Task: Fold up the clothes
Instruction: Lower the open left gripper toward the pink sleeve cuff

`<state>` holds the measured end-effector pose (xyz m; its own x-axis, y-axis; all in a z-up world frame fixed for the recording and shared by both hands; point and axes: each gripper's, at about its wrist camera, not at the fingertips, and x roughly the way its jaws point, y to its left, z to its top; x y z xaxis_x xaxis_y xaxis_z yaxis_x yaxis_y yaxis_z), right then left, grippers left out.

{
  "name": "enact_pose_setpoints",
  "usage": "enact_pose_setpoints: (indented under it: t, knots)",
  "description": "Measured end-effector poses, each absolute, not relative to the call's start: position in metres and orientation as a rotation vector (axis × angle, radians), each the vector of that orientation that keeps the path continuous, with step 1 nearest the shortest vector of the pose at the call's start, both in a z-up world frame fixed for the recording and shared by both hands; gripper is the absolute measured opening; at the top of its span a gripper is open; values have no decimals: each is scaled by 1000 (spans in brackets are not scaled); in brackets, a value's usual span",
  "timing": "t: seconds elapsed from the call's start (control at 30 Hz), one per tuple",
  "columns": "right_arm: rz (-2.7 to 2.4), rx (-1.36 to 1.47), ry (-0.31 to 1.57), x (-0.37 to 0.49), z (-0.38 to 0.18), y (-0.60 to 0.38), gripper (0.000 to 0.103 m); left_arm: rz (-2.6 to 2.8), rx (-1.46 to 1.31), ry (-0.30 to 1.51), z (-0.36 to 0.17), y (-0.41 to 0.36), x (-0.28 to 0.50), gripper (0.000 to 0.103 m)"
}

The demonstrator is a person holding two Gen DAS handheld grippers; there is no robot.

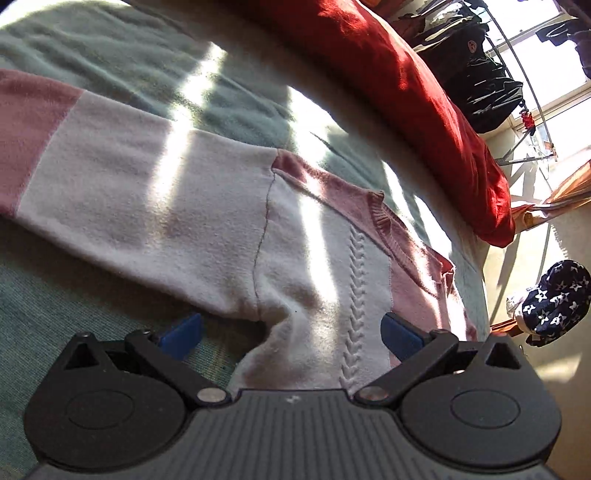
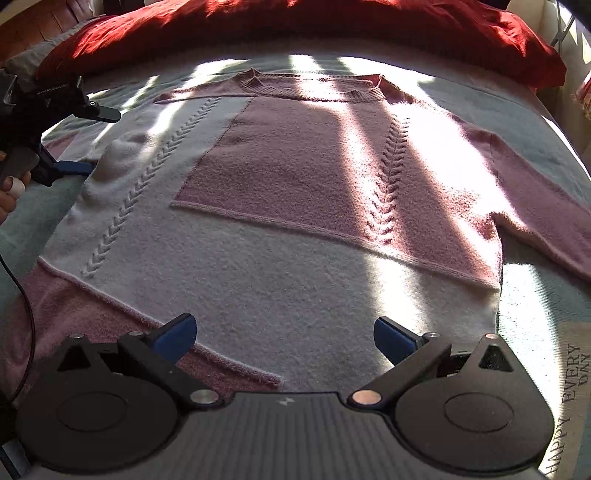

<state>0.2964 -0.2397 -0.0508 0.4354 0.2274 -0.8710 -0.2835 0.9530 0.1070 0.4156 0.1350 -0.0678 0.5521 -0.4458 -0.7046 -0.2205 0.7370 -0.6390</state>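
Observation:
A pink and white knitted sweater [image 2: 280,206] lies flat, front up, on a pale green bed cover [image 2: 546,295], collar toward the far side. My right gripper [image 2: 284,338] hovers open over its lower hem, nothing between the blue fingertips. My left gripper [image 1: 291,334] is open at the sweater's [image 1: 207,221] armpit, where the sleeve stretches out to the left. One blue fingertip [image 1: 181,334] rests on the bed cover beside the fabric, the other over the body. The right wrist view shows the left gripper [image 2: 74,166] at the sweater's left edge, held by a hand [image 2: 9,192].
A red quilt [image 2: 295,26] is bunched along the far side of the bed. The left wrist view has dark clothes on a drying rack [image 1: 480,74] by a window and a navy star-patterned item [image 1: 554,299] beyond the bed edge [image 1: 476,273]. A cable [image 2: 26,314] hangs at left.

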Motion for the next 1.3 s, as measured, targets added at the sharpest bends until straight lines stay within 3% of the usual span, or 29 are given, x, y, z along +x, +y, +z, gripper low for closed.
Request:
enact_pose_setpoints:
  t: [0.2,0.4,1.3]
  knots:
    - [320,2,1037,311,-41,-236,103,-322,-645,995,-43,94,413,102]
    - [334,10,1013,324,-45,-232,103,-368,-568,1150,-82,69,400,102]
    - [311,-10,962,344,-41,-242,103,-484,-471,1095,-66,63,390,102]
